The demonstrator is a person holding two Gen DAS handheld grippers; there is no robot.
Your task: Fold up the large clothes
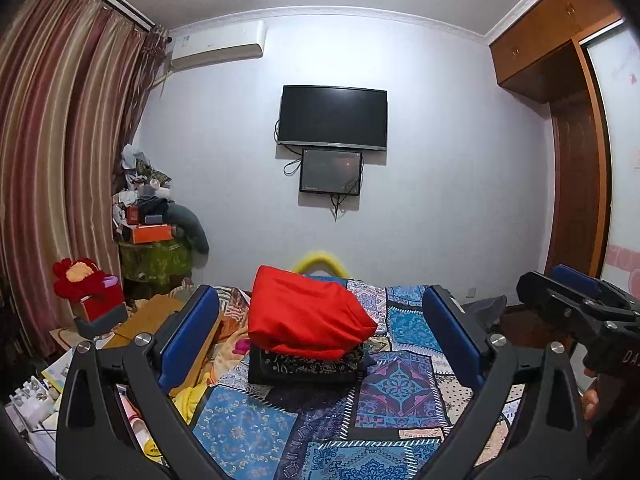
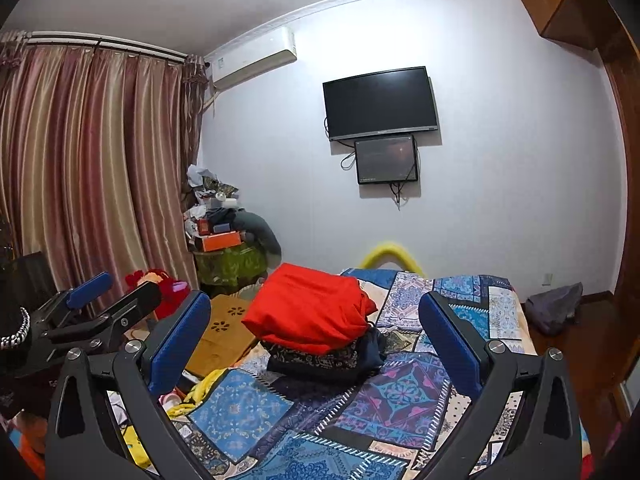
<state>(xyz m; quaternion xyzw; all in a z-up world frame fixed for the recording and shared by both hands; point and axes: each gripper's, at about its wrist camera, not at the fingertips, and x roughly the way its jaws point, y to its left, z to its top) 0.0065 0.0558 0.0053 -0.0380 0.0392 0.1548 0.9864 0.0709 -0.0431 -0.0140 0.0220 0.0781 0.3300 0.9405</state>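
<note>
A soft, light folded red cloth garment (image 1: pixel 308 312) tops a dark patterned clothes stack (image 1: pixel 304 366) on the patchwork-quilted bed (image 1: pixel 400 392), ahead between the wide-apart, empty fingers of left gripper (image 1: pixel 320 340) and right gripper (image 2: pixel 316 340), best pinched at its edges.

Wall TV (image 1: pixel 333 117), small monitor (image 1: pixel 331 171) beneath; striped curtains (image 1: pixel 60 160) left.

Both tongs (image 1: pixel 320 336) (image 2: pixel 316 340) agape, empty
</note>
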